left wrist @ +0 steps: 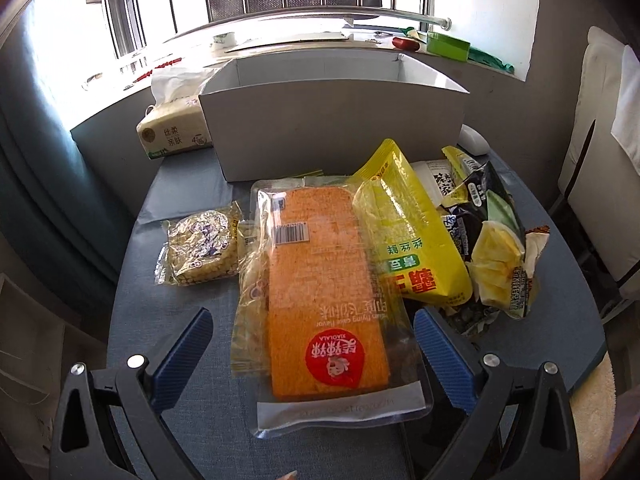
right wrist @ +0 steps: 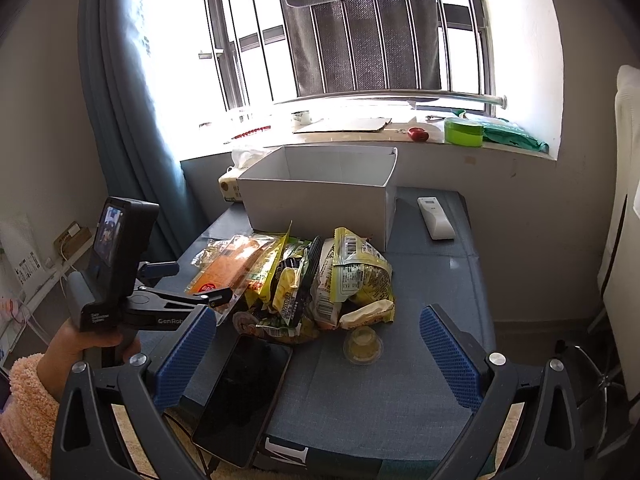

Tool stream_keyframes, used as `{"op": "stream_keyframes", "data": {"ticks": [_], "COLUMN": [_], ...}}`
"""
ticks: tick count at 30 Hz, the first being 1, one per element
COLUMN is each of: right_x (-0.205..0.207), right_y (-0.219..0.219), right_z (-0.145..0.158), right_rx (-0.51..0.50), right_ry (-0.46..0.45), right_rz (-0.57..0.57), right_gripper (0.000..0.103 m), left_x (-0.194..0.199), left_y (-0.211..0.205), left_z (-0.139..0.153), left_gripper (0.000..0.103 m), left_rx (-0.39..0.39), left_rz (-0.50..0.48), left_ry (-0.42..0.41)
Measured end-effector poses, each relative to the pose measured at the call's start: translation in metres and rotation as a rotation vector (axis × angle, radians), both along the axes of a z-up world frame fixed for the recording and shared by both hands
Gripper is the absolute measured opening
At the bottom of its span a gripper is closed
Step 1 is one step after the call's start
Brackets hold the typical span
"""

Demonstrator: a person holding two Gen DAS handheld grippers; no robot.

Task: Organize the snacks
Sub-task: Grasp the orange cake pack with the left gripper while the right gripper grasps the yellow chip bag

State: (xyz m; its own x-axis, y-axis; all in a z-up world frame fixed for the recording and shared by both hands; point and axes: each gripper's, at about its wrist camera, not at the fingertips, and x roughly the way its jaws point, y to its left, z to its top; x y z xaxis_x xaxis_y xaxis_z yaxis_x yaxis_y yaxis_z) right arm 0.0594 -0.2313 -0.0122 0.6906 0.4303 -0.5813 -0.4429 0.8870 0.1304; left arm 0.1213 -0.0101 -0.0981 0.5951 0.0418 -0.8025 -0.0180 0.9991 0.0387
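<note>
Snacks before my tongs.
Orange packet [left wrist: 326, 292] lies between left tongs [left wrist: 312, 344], spread; right tongs [right wrist: 318, 344] spread, empty.

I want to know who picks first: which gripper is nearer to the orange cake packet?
Left. The left gripper is open with the orange cake packet between its fingers; the right gripper hangs over the table's near edge.

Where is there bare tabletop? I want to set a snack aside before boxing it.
Free: the cloth between the jelly cup, the remote and the right gripper; also the strip left of the corn packet. Crowded: the snack pile in front of the white box, and around the phone.
</note>
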Motion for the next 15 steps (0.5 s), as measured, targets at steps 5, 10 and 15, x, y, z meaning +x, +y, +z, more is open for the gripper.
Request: {"op": "stream_keyframes", "data": {"ticks": [5,10,15], "right_x": [0.004,0.007,0.016], "right_y": [0.000,0.002,0.015], "right_z": [-0.005,-0.009,-0.014], "right_rx": [0.009,0.007,-0.003], "right_ry": [0.025,0.043,0.058], "right_rz": [0.002,0.004,0.030], "right_gripper": [0.103,0.103,0.103], "left_x": [0.009,-0.005,-0.033], "left_y": [0.004,0.015,0.036], "left_z": [-0.012,-0.002,0.028], "left_gripper": [0.076,0.073,0.072], "left_rx": [-0.018,-0.059,-0.140], "left_rz": [-0.003,-0.005,0.012], "left_ry": [0.029,-0.018,-0.121]}}
